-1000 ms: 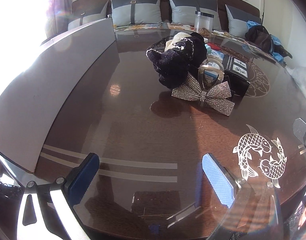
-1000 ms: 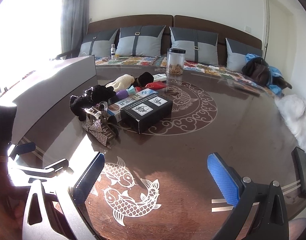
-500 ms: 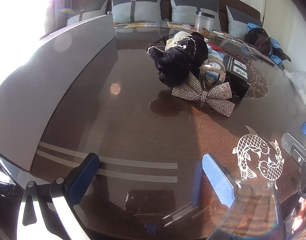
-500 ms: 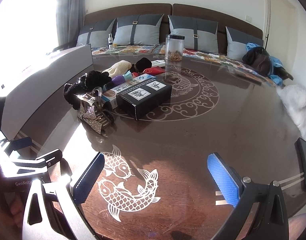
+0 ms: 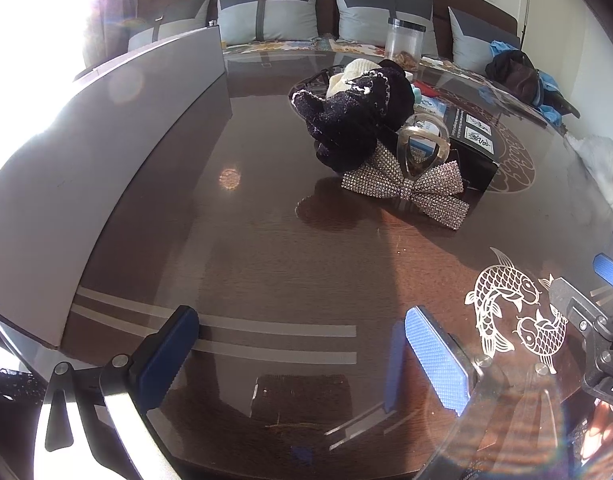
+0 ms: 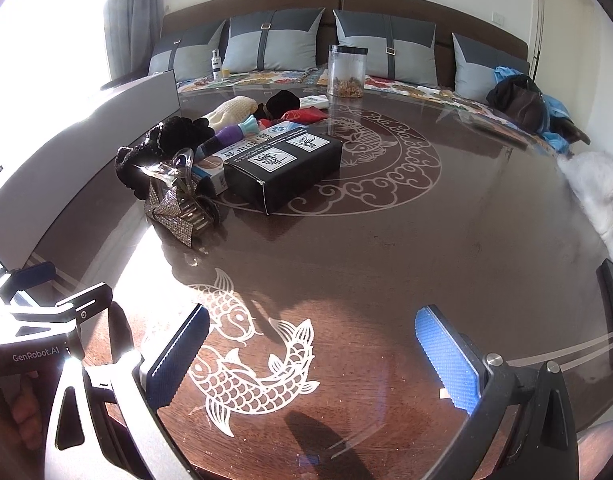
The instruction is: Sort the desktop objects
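Table point(image 6: 426, 240) near edge bare | left claw point(image 5: 302, 356) agape | right claw point(image 6: 314, 356) agape

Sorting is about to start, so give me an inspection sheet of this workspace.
Surface: glossy dark round table with koi inlay, strong glare at its left.
Job's things: rhinestone bow hair clip, black fuzzy item, black box, cream knit item, all heaped together.
Clutter: clear jar at the far edge.
Grippers: left hand-held gripper and right hand-held gripper open, empty.
Cables: nothing seen.
Surroundings: sofa with grey cushions, clothes pile.
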The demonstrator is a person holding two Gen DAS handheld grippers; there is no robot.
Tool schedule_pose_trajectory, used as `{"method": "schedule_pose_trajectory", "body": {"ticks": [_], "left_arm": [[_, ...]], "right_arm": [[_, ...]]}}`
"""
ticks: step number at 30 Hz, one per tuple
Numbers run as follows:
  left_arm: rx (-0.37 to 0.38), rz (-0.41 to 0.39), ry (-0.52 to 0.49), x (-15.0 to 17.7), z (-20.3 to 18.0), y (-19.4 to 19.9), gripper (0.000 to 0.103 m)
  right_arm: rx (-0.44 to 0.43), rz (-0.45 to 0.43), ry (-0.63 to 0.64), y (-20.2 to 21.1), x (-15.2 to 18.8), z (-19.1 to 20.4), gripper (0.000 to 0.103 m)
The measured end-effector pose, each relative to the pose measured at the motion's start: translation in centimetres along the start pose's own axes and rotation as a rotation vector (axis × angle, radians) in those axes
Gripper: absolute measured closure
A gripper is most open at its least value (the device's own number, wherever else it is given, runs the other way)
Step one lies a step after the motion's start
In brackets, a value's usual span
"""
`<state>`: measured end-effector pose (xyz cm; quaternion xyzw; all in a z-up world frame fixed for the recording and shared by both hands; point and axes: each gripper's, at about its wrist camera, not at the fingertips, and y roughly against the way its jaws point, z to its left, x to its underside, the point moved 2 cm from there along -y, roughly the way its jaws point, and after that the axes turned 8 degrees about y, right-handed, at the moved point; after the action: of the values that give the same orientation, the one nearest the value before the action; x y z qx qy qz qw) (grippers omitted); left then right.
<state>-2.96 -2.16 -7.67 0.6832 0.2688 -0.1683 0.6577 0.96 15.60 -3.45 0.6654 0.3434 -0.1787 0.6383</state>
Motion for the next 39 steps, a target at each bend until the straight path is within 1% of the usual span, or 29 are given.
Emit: {"method": "schedule_pose_trajectory", "body": {"ticks": [12, 23, 30, 39], "left_arm": [[0.019, 0.008, -0.023, 0.2, 0.2, 0.1, 0.000], [0.018, 0.014, -0.024, 0.1, 0.0, 0.1, 0.000], [0.021, 0.017, -0.032, 0.2, 0.1, -0.1, 0.000], [0.028, 0.030, -0.045, 0.2, 0.0, 0.0, 0.000]], "right_arm": [[0.001, 0.033, -0.010, -0.6, 0.3, -0.2, 0.000], [-0.004, 0.056, -0.015, -1.0, 0.5, -0.3, 0.000], [-0.034, 0.078, -0.006, -1.5, 0.7, 0.1, 0.000], [-0.048, 0.087, 0.017, -1.7, 0.8, 0.7, 0.000]]}}
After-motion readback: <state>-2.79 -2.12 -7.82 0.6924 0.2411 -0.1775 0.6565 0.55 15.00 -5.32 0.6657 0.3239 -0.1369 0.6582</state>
